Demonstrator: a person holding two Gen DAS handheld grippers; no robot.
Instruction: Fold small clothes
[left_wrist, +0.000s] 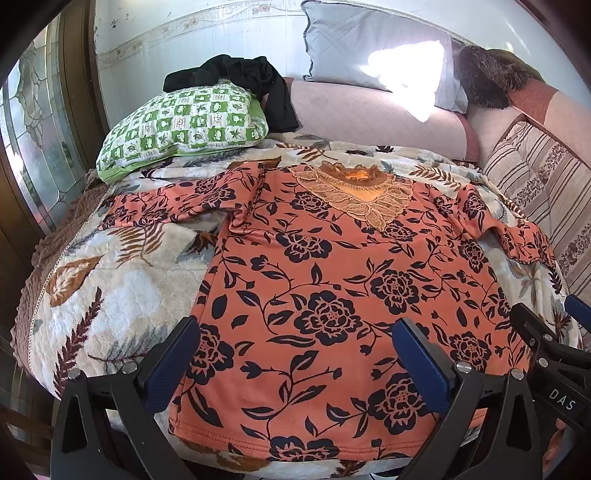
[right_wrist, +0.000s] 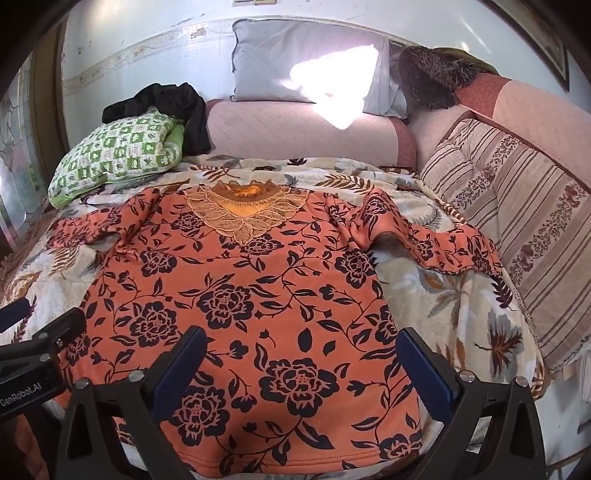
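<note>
An orange top (left_wrist: 332, 280) (right_wrist: 243, 306) with a dark flower print and a lace neckline lies spread flat on the leaf-patterned blanket (left_wrist: 122, 280) (right_wrist: 443, 295), hem toward me, both sleeves stretched out sideways. My left gripper (left_wrist: 295, 365) hovers over the hem's left half, jaws wide open, nothing between its blue pads. My right gripper (right_wrist: 301, 369) hangs over the hem's right half, also wide open and empty. Each gripper shows at the edge of the other's view: the right gripper (left_wrist: 550, 354) and the left gripper (right_wrist: 40, 343).
A green checked pillow (left_wrist: 184, 125) (right_wrist: 118, 155) with a black garment (left_wrist: 236, 79) (right_wrist: 166, 107) on it lies at the back left. A grey pillow (left_wrist: 369, 48) (right_wrist: 303, 62) leans on the wall. Striped cushions (left_wrist: 539, 192) (right_wrist: 517, 214) line the right side.
</note>
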